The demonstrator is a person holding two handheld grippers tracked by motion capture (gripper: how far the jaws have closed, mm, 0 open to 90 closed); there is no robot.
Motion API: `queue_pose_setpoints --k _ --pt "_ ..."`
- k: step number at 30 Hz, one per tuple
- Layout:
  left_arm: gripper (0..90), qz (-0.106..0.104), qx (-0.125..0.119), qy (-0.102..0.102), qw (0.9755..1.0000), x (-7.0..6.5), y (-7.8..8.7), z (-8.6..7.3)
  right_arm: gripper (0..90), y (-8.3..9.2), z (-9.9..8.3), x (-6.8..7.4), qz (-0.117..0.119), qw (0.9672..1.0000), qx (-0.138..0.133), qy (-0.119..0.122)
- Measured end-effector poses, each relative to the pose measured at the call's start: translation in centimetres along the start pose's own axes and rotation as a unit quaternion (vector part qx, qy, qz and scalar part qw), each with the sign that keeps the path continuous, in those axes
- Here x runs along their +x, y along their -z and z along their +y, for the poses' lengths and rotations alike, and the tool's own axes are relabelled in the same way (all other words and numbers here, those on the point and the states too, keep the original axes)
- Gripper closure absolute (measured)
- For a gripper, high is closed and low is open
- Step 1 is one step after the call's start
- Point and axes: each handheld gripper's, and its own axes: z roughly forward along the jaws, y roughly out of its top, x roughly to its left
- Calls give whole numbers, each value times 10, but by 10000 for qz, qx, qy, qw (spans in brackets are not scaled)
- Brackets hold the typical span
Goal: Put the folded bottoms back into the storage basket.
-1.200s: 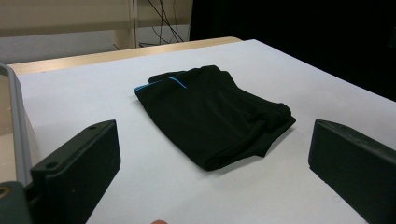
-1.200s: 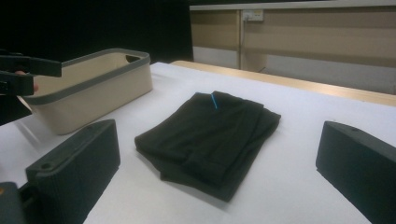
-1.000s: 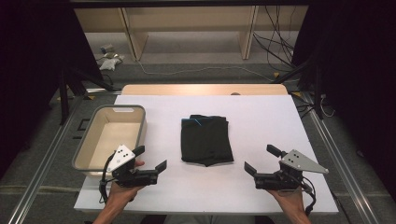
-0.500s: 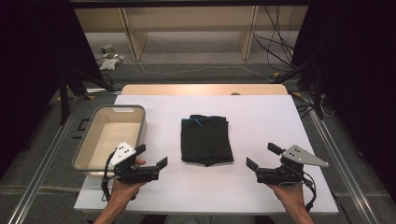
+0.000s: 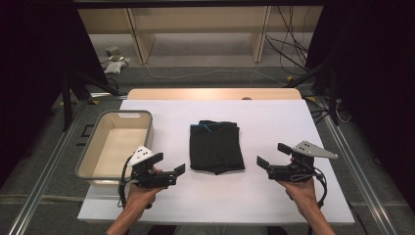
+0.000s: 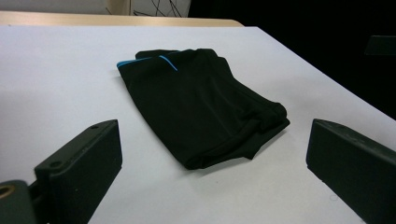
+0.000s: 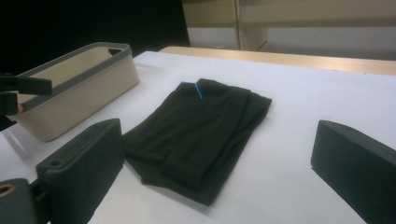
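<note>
A folded black garment (image 5: 216,147) with a thin blue stripe lies flat in the middle of the white table (image 5: 279,120). My left gripper (image 5: 169,164) hovers open just left of the garment's near corner, its jaws wide apart and pointing at it. On the garment's other side my right gripper (image 5: 272,154) is open too, facing it. The left gripper view has the garment (image 6: 201,102) lying ahead of the left gripper (image 6: 215,140), apart from both jaws. The right gripper view has the garment (image 7: 201,126) ahead of the right gripper (image 7: 217,135), with nothing between the jaws.
A beige bin (image 5: 125,113) with a grey rim stands empty at the table's left, just behind my left hand; its wall (image 7: 74,93) is in the right gripper view too. A wooden strip (image 5: 210,93) borders the far edge. Cables lie on the floor beyond.
My left gripper has slid a little to the right, closer to the garment. The right gripper has shifted slightly forward. The garment has not moved.
</note>
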Motion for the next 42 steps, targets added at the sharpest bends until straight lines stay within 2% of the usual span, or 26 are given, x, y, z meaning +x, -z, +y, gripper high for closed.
queue_pose_setpoints --k 4,11,13,16,19,23,27,34,37,40,42 --pt "33 -41 164 179 9997 2 -11 0 33 -8 1 -4 -18 9999 129 -20" --pt "38 -67 353 313 9989 5 -22 1 32 -20 4 -10 37 9995 287 -104" --pt "41 -50 493 381 9980 6 -28 1 32 -24 5 -13 42 9992 348 -177" --pt "45 -117 564 507 9971 7 -34 1 33 -31 6 -18 89 9985 460 -271" --pt "49 -61 668 636 9957 9 -40 1 34 -38 6 -24 142 9974 573 -413" --pt "57 -96 805 826 9933 13 -50 0 35 -46 6 -29 161 9960 689 -539" --pt "67 -157 1037 1158 9877 19 -62 0 36 -54 6 -33 148 9951 784 -585" --pt "91 -118 1269 1502 9804 25 -76 2 37 -68 5 -38 131 9927 959 -717" --pt "100 -147 1375 1730 9752 28 -82 2 38 -73 6 -41 168 9917 1010 -777" --pt "111 -122 1496 1760 9729 30 -87 1 40 -79 6 -42 170 9908 1095 -776" --pt "125 -105 1576 1838 9702 32 -89 1 40 -83 5 -43 171 9903 1131 -783"
